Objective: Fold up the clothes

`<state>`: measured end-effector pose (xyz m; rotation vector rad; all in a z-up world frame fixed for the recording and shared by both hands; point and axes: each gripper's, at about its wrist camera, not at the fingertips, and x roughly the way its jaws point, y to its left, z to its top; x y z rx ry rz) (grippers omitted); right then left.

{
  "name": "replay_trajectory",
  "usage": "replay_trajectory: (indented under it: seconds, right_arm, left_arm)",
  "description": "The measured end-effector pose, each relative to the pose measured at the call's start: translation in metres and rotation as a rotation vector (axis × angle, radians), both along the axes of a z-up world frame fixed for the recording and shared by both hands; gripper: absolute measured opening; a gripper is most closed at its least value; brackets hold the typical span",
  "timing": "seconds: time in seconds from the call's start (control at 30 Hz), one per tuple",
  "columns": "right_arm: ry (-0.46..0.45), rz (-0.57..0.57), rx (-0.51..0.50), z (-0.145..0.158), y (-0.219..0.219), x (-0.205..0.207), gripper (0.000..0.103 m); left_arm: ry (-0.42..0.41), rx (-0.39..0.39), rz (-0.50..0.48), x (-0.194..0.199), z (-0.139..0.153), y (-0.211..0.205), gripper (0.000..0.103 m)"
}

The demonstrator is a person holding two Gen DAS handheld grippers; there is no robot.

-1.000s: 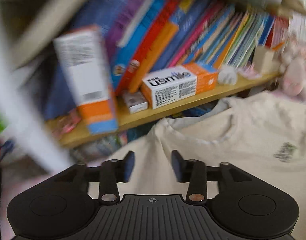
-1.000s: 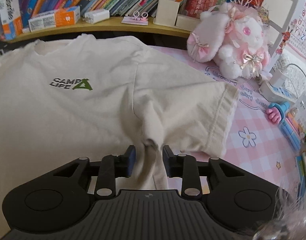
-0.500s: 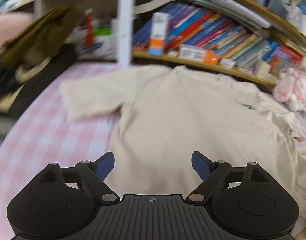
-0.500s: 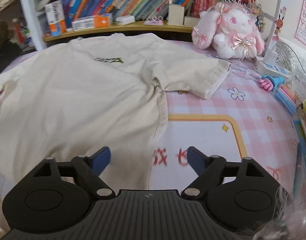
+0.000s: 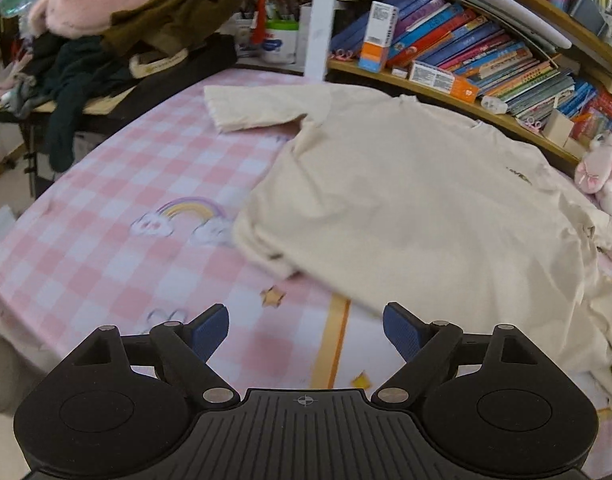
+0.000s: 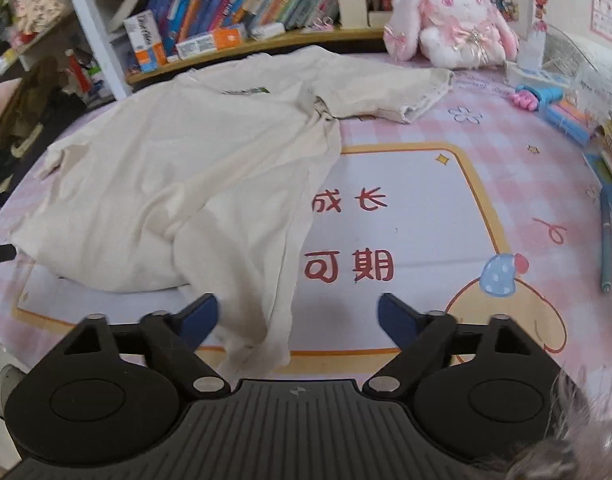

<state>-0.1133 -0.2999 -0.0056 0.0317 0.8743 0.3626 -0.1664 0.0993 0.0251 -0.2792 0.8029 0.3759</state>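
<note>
A cream T-shirt [image 5: 405, 200] with a small green chest logo lies spread face up on the pink checked table mat [image 5: 106, 248], collar toward the bookshelf, its lower hem rumpled. My left gripper [image 5: 306, 328] is open above bare mat, just short of the shirt's lower left corner, with nothing between its fingers. In the right wrist view the T-shirt [image 6: 178, 168] trails a wrinkled hem corner toward the camera. My right gripper [image 6: 298, 316] hovers over that corner, its jaws wide and closing. The fabric lies between the pads, and neither pad presses on it.
A shelf of books and boxes [image 5: 465, 52] runs along the table's far side. A heap of dark clothes [image 5: 118, 48] and a pink plush sit at the far left. A white plush rabbit [image 6: 453, 20], toys and pens [image 6: 561, 112] crowd the right edge.
Both grippers drew back from the shirt's top toward its hem. The right let go of the bunched fabric by the sleeve and opened; the left opened too and rolled level.
</note>
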Motion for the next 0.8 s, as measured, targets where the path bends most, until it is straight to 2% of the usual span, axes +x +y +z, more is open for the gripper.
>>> replay_trajectory:
  seconds: [0.1, 0.2, 0.27, 0.33, 0.43, 0.53, 0.63, 0.67, 0.73, 0.8]
  right_arm:
    - [-0.047, 0.053, -0.032, 0.003, 0.005, -0.005, 0.076]
    - [-0.069, 0.094, -0.085, 0.002, 0.014, -0.004, 0.057]
    - [-0.055, 0.102, -0.079, 0.000, 0.015, -0.002, 0.038]
    - [-0.037, 0.105, -0.060, 0.001, 0.017, 0.000, 0.025]
    - [-0.024, 0.089, -0.049, 0.003, 0.019, 0.003, 0.018]
    - [-0.020, 0.061, -0.050, 0.007, 0.022, 0.006, 0.012]
    - [-0.029, 0.024, -0.039, 0.015, 0.022, 0.009, 0.008]
    - [-0.029, 0.012, -0.035, 0.016, 0.022, 0.010, 0.007]
    - [-0.024, 0.000, -0.028, 0.020, 0.024, 0.013, 0.006]
    - [-0.021, 0.003, 0.006, 0.027, 0.025, 0.016, 0.005]
  left_arm:
    - [0.007, 0.046, -0.028, -0.004, -0.001, 0.001, 0.086]
    - [0.019, 0.062, -0.048, 0.003, -0.003, 0.009, 0.085]
    - [0.027, 0.072, -0.060, 0.008, -0.004, 0.015, 0.085]
    - [0.029, 0.061, -0.055, 0.016, -0.007, 0.027, 0.085]
    - [0.038, 0.041, -0.073, 0.028, -0.011, 0.041, 0.082]
    - [0.050, 0.018, -0.103, 0.039, -0.016, 0.055, 0.062]
    - [0.069, -0.027, -0.191, 0.050, -0.022, 0.058, 0.045]
    - [0.070, -0.041, -0.228, 0.053, -0.021, 0.057, 0.029]
    - [0.077, -0.080, -0.311, 0.059, -0.014, 0.056, 0.008]
    - [0.047, -0.144, -0.370, 0.065, 0.002, 0.061, 0.008]
